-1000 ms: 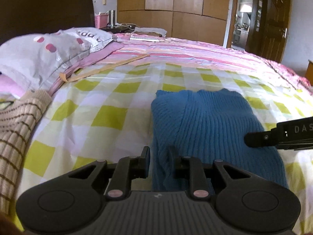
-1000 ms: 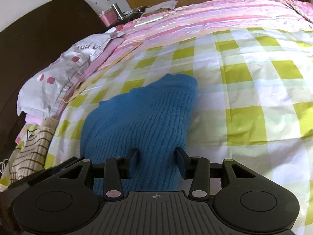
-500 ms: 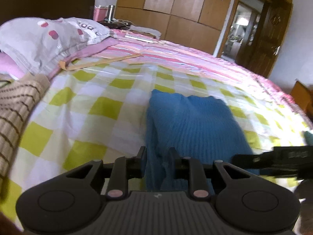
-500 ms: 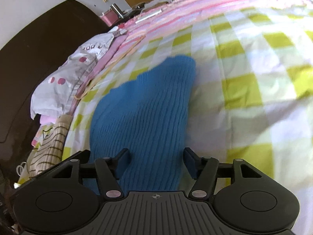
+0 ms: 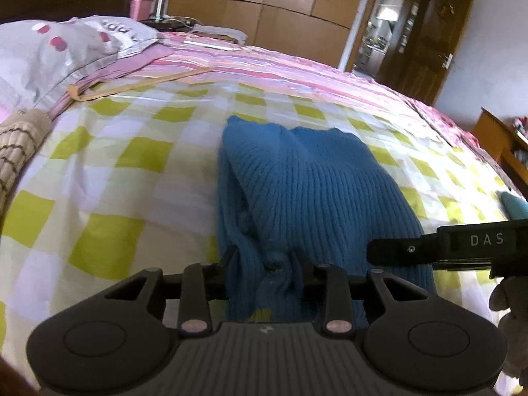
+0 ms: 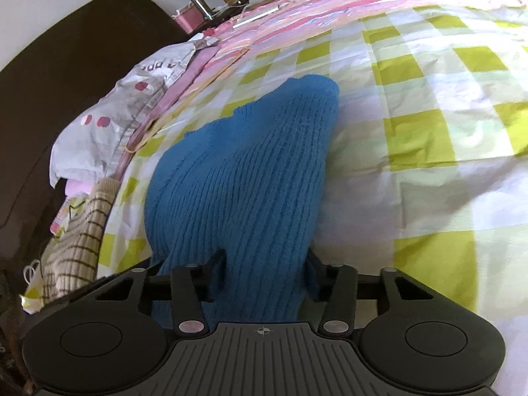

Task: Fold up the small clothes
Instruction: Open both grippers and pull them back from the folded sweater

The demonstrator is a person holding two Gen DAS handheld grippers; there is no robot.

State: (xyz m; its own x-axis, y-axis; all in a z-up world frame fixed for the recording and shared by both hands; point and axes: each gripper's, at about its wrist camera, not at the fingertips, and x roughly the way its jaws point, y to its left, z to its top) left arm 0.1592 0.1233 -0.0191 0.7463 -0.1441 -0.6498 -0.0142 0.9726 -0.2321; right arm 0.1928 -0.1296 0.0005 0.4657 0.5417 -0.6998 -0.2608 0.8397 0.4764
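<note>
To your left of the blue knit sweater (image 5: 307,194), the checked bedspread (image 5: 109,178) lies bare until the striped beige garment (image 5: 15,145) and grey pillow (image 5: 49,52) near the headboard. To its right the bedspread is bare too, but your right hand-held gripper (image 5: 373,250) reaches across over the sweater's near edge.

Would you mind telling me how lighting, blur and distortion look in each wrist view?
Left wrist view: fisheye bends the wardrobe, bright doorway, the blue sweater fairly sharp. Right wrist view: daylight washes out the checked bedsheet, the headboard stays dark, edges curve.
</note>
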